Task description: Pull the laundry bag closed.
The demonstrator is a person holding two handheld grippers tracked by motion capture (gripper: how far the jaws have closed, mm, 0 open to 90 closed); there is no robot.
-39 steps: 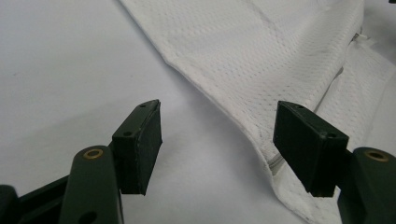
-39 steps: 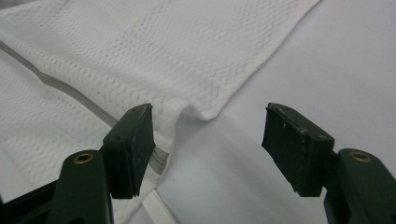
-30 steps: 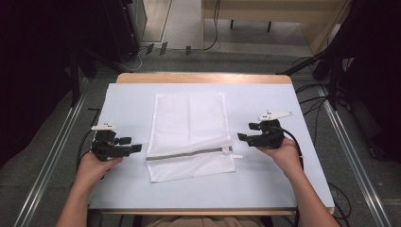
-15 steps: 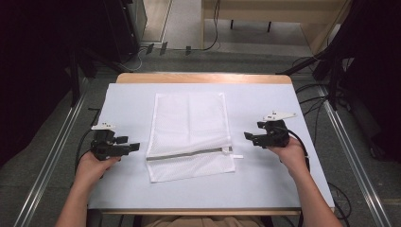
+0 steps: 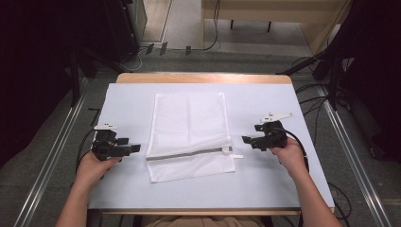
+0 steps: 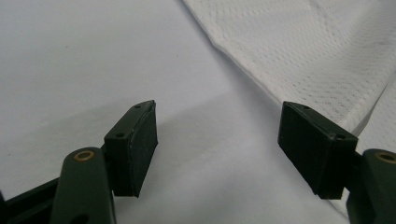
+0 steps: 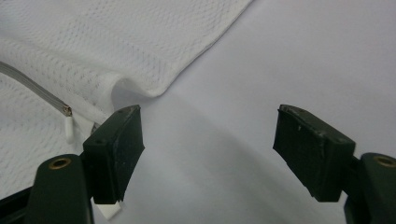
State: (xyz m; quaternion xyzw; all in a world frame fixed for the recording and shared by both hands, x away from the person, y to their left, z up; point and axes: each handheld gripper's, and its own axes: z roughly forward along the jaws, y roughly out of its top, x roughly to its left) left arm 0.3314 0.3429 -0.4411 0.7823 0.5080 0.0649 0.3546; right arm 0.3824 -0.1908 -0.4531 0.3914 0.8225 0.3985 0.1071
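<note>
We see a wooden table covered by a pale blue-white sheet point(image 5: 265, 189), which takes up most of the high view, with dark floor and metal rails around it. In the middle of that sheet lies a white mesh laundry bag point(image 5: 189, 123), flat and rectangular, its long side running away from the person. A grey zip point(image 5: 189, 154) crosses the bag near its close end, slanting slightly, and ends at the bag's right edge in a small white pull tab point(image 5: 235, 156) that pokes out onto the sheet. The person's forearms come in from the bottom, one on each side of the bag. Our left gripper point(image 5: 133, 149) rests on the sheet just left of the bag's lower left edge, pointing at it; in the left gripper view its jaws stand wide apart with nothing between them but bare sheet, and the bag's mesh edge point(image 6: 299, 56) lies just beyond the far jaw. Our right gripper point(image 5: 247, 141) sits near the bag's right edge, level with the zip's end, apart from the cloth. Its jaws have just been opening and now stand wide, with only sheet between them; in the right gripper view the zip end point(image 7: 63, 108) and pull tab point(image 7: 69, 129) lie close beside one jaw.
</note>
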